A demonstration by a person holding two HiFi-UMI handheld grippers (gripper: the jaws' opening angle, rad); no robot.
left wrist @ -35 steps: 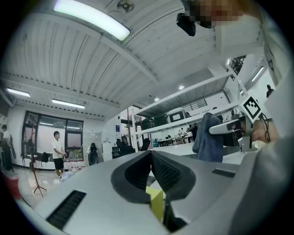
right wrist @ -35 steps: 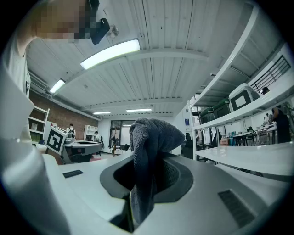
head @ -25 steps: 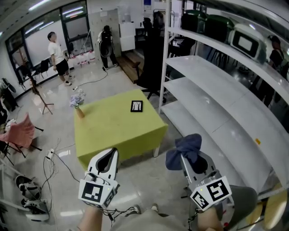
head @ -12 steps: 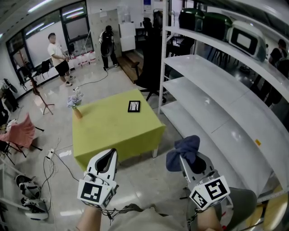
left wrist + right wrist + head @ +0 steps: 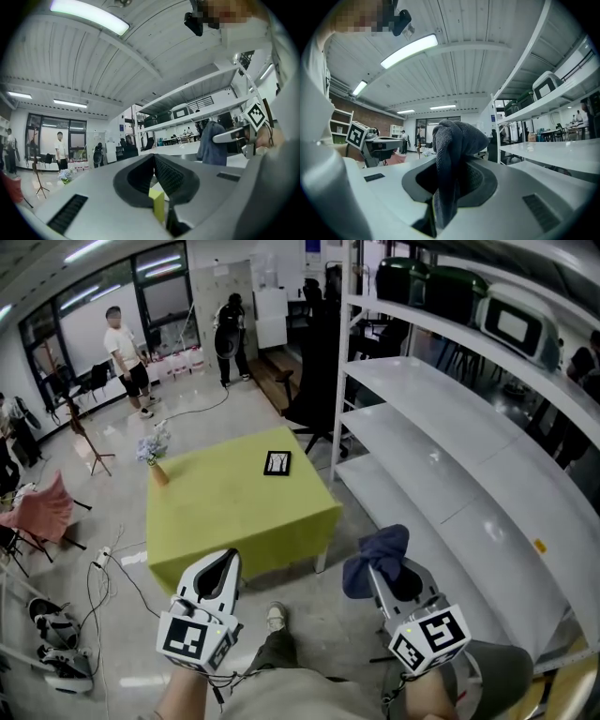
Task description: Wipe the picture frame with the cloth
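observation: right gripper (image 5: 380, 568) clenched on the cloth (image 5: 375, 554) — dark blue fabric bunched above the jaws and hanging down between them. left gripper (image 5: 221, 570) closed on itself, nothing between the jaws. the picture frame (image 5: 277, 463) lies flat on the green table (image 5: 225, 512), near its far right corner; a vase of flowers (image 5: 157, 460) stands at the far left corner. both grippers are held short of the table's near edge, so the frame is well apart from them, ahead and somewhat left of the cloth.

assessment: the step in hand is the approach. i would lay the cloth flat on the frame's face rather than lead with the jaw tips, and brace the left gripper against the frame's edge first — a light frame is likely to slide under a wipe.
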